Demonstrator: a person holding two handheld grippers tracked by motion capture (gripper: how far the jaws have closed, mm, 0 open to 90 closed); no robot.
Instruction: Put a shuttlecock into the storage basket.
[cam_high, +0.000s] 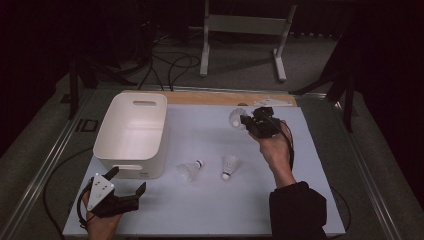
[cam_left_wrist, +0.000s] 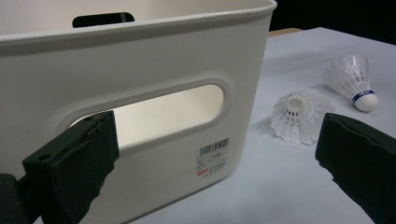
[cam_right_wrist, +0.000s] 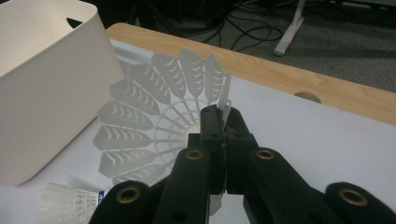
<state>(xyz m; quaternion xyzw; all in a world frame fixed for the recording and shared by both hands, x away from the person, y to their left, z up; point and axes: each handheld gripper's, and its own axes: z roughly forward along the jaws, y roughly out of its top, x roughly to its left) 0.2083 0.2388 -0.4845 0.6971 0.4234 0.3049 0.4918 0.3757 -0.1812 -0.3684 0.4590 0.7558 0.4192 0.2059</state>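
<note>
Right gripper (cam_high: 248, 121) raised over the far right part of the white table (cam_high: 210, 210), jaws pressed together on the skirt edge of a white shuttlecock (cam_high: 236, 118). From the right gripper view, thin plastic of the held shuttlecock (cam_right_wrist: 159, 126) pinched between the two black jaws, open feathered skirt fanned out toward the left, just right of the white bin (cam_right_wrist: 46, 93).

Left gripper (cam_high: 126, 186) low at the near left corner of the table, jaws spread wide, nothing between them. From the left gripper view, jaws pointed at the near wall of the bin (cam_left_wrist: 140, 84), beside its oval handle slot and barcode label.

White bin (cam_high: 132, 132) on the left half of the table, handle cutouts in near and far walls.

Two more shuttlecocks lying on the table near the middle, apart from each other: left shuttlecock (cam_high: 190, 170) just right of the bin's near corner, cork tip toward the right; right shuttlecock (cam_high: 229, 166) with cork tip toward the near edge. Same pair in the left gripper view: nearer one (cam_left_wrist: 299, 116) with its open skirt facing the camera, farther one (cam_left_wrist: 352, 81) with a blue band above its cork.

Strip of wooden board (cam_high: 220, 97) along the far edge of the table.
</note>
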